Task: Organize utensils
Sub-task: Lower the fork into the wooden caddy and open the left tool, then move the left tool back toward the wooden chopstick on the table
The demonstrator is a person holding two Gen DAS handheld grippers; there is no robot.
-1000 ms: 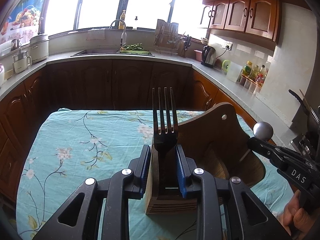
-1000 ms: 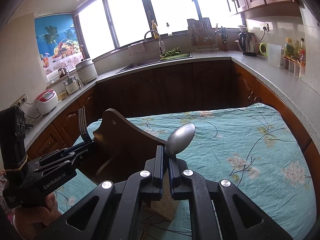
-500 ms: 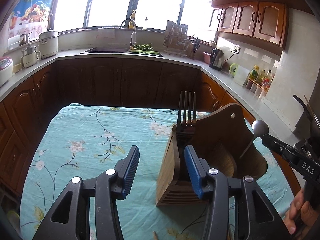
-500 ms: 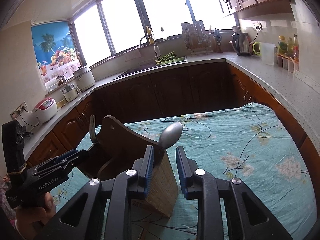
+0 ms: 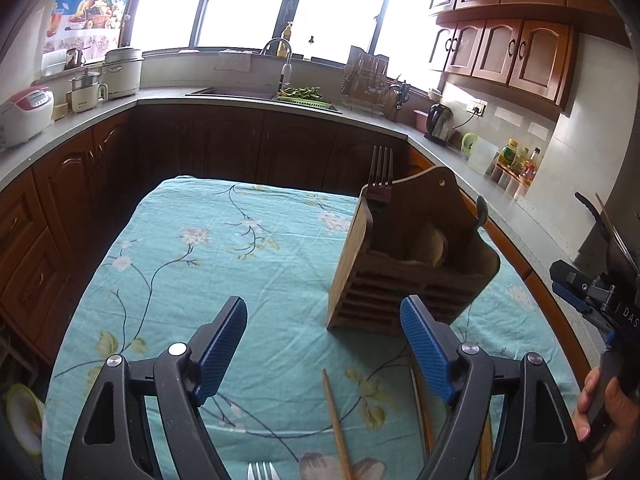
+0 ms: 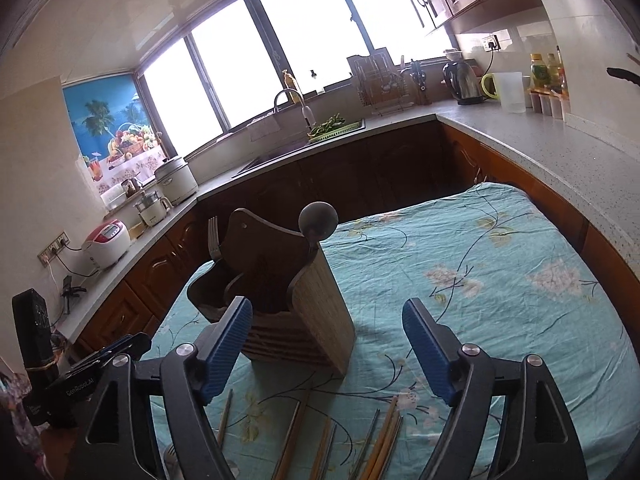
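Worktop (image 5: 180,264), cloth-covered: broad bare stretch left of the wooden utensil holder (image 5: 404,276) and another on its right, both open to passage. Obstacles: holder upright mid-worktop, fork (image 5: 381,172) and spoon (image 6: 318,222) projecting above its rim; chopsticks (image 6: 384,436) scattered along the near edge.

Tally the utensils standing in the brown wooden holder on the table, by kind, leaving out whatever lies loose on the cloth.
Dark metal fork, tines up: 1
Round-bowled metal spoon, bowl up: 1
Total: 2, at opposite ends of the brown wooden utensil holder
Not counted: wooden chopsticks lying on the teal floral cloth.
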